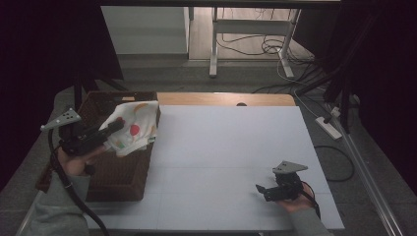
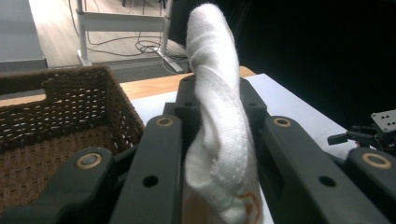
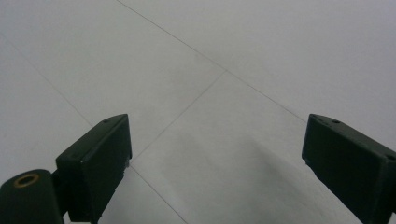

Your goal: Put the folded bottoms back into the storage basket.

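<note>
Now, left gripper (image 1: 114,127): clamped on cloth (image 1: 133,129), left of frame, over basket (image 1: 123,172).
Right gripper (image 1: 263,191): jaws apart, idle, lower right.
Risk: cloth snags the rim or slips out.

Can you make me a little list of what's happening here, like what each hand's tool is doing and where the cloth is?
left tool: shut on the cloth, held above the basket's right edge
cloth: white with coloured spots, hanging from the left tool
basket: brown woven, at the table's left side
right tool: open, holding nothing, low over the table
table: covered by a white sheet
work in hand: the cloth is lifted, not lying flat on the table
</note>
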Tool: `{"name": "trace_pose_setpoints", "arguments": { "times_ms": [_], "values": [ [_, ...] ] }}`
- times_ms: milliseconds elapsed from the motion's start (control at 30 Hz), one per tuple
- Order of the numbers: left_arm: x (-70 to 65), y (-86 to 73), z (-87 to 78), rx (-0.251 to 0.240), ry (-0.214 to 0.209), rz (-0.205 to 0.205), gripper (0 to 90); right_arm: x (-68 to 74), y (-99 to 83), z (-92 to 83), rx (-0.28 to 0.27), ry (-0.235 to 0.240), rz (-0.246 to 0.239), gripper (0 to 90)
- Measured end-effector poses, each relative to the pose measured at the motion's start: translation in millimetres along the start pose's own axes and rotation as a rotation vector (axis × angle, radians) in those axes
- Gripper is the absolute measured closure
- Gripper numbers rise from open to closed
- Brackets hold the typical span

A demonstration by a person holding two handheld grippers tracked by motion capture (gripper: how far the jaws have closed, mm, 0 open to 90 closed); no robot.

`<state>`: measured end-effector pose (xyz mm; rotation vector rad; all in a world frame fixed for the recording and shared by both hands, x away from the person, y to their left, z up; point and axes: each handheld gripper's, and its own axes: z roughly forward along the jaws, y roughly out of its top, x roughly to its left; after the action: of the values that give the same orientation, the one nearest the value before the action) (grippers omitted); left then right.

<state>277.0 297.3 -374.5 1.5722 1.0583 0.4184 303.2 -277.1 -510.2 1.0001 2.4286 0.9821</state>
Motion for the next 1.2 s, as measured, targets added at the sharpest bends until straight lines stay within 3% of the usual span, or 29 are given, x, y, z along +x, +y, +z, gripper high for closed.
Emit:
{"name": "trace_pose_setpoints", "arguments": {
  "times_ms": [867, 1200],
  "values": [
    [19.7, -7.4, -25.3, -0.001, 0.070, -0.031, 75.3, 0.1, 0.1, 0.2, -0.003, 0.001, -0.001, 9.2],
    [26.1, -14.9, -25.3, 0.021, 0.087, -0.044, 75.3, 0.2, 0.2, 0.6, -0.001, -0.001, -0.001, 9.2]
  ]
}}
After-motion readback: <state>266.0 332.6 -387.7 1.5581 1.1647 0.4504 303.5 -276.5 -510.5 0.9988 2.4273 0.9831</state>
